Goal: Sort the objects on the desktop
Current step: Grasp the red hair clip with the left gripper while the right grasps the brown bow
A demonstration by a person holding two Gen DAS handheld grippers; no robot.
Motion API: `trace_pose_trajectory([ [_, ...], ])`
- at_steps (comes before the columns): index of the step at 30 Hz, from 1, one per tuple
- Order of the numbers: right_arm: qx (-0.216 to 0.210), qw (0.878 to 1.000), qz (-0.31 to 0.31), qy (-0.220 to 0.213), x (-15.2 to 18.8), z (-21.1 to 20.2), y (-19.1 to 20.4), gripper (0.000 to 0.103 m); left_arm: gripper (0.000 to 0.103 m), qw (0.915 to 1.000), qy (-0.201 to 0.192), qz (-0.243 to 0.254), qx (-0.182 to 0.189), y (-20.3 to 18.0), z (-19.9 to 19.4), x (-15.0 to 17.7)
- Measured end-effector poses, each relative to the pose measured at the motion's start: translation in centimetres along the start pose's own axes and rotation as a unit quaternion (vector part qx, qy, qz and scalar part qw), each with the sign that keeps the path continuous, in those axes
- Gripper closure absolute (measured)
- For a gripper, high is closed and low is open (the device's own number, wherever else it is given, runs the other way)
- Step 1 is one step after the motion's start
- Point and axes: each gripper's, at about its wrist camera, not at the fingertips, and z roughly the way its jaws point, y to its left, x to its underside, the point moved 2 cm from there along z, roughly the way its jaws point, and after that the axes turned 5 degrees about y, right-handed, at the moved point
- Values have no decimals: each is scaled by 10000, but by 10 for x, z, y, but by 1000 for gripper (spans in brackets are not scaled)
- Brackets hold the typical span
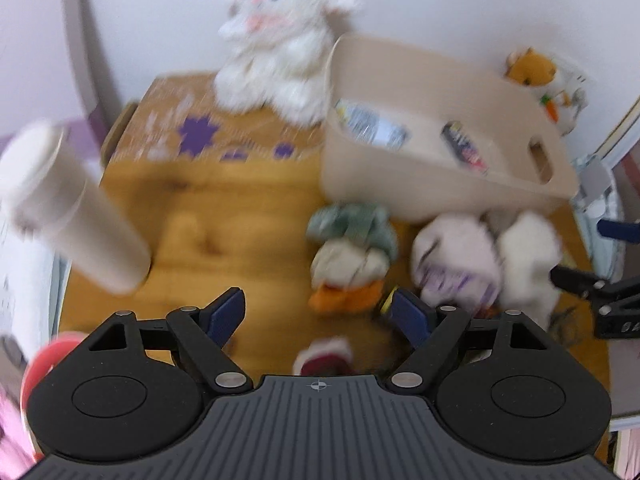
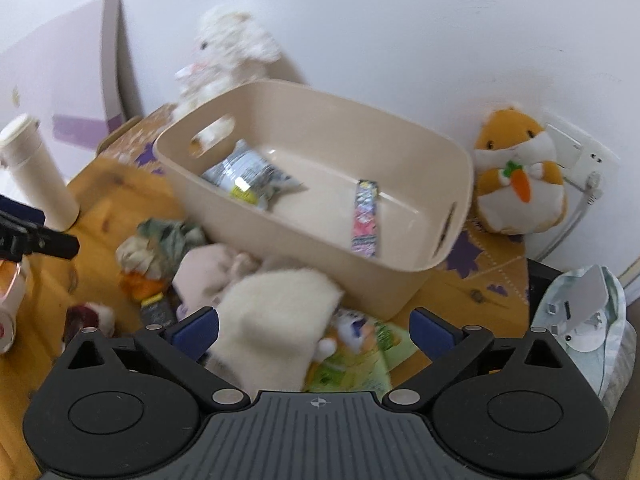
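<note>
Both jaws apart, empty; only right view shows green packet (image 2: 360, 356) beside bin (image 2: 404, 128).

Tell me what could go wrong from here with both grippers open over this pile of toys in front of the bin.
1. The soft toys are heaped together: the cream plush leans on the pink plush, so the right gripper may drag both.
2. The tall white bottle stands near the left gripper; a sideways sweep could topple it.
3. Both views are blurred, so aim may be off, and the grippers, close together, might collide.
</note>
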Motion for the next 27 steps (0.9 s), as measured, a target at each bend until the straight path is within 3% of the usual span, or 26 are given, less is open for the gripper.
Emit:
trace_pose_trajectory([
  [9,-372,9993,-95,24,18,-10,41,0,21,9975,587,-385,90,22,19,49],
  [14,-814,9952,534,124,21,-9,65,0,21,9952,821,-433,313,28,20,68],
  [19,-1213,9830,1275,527,21,7,80,4,21,9934,1001,-240,505,24,25,80],
  [27,-1228,9614,2174,1157,25,40,80,14,21,9911,1151,-171,651,12,49,80],
])
